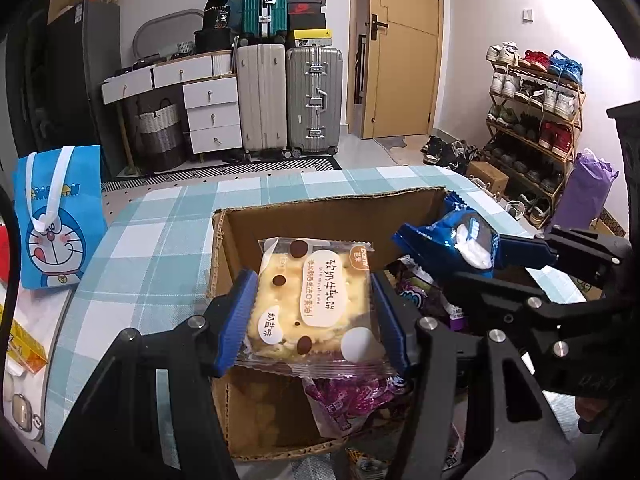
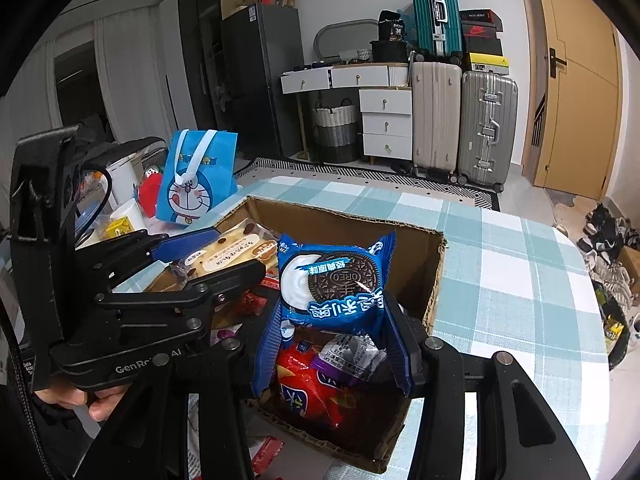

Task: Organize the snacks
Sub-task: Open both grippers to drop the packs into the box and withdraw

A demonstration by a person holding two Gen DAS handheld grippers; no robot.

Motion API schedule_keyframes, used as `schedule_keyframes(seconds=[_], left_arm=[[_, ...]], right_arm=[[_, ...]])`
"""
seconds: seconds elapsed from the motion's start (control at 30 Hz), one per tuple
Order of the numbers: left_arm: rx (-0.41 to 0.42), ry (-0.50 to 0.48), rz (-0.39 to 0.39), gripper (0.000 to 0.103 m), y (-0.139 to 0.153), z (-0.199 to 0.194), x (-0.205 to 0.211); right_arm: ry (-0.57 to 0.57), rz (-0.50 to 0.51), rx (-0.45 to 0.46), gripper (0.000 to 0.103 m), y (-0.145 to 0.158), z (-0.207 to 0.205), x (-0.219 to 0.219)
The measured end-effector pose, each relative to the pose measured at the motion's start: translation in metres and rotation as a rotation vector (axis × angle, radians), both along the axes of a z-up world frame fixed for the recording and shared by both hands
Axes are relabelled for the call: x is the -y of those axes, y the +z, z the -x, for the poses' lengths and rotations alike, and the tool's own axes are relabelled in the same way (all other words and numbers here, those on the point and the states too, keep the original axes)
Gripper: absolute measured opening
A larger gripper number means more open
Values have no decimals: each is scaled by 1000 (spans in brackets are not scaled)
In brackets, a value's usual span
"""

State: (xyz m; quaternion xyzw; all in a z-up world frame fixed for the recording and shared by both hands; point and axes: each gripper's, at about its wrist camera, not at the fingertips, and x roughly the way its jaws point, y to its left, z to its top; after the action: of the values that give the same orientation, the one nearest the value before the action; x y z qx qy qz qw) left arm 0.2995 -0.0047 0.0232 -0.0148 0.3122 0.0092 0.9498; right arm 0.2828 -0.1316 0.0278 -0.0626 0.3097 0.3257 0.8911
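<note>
The left gripper (image 1: 314, 316) is clamped on a clear-wrapped nougat cracker pack (image 1: 312, 304), its label printed in Chinese with the small line "Soft nougat cake", held over the open cardboard box (image 1: 328, 216) on the checked tablecloth (image 1: 160, 248); the right gripper (image 2: 334, 344) pinches a blue Oreo packet (image 2: 334, 284), the word OREO legible on the pictured biscuit, the rest of its lettering Chinese and upside down from here; it too hangs above the box; beneath them lie a red snack bag (image 2: 308, 388) and a purple wrapper (image 1: 348, 396), their print too crumpled and half covered to read; "GenRo" and "AI" show on the left tool's body, the middle letters hidden by a bolt; a blue Doraemon bag (image 1: 56, 216) stands off to the side; a hand (image 2: 80, 396) grips the tool, mostly cut off at the frame edge
</note>
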Motion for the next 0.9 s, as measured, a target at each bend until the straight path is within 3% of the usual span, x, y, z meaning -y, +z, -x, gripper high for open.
schedule_keyframes(seconds=[0.2,0.3,0.33,0.37,0.5,0.6,0.9], left_arm=[[-14,1,-14,56,1,-3,3],[-10,2,5,75,7,2,1],[-3,0,18,84,11,6,-1],[7,-4,26,84,13,9,-1],[11,-12,21,86,22,27,-2],[25,-15,17,103,27,45,-3],[48,-7,-10,102,33,107,-6]], right_arm=[[-1,3,-6,51,1,1,2],[-9,-5,0,61,5,6,7],[-19,-9,4,71,8,9,10],[-23,-15,8,82,10,12,14],[-51,-30,36,102,20,28,27],[-59,-63,28,102,26,42,41],[-83,-74,24,103,28,85,71]])
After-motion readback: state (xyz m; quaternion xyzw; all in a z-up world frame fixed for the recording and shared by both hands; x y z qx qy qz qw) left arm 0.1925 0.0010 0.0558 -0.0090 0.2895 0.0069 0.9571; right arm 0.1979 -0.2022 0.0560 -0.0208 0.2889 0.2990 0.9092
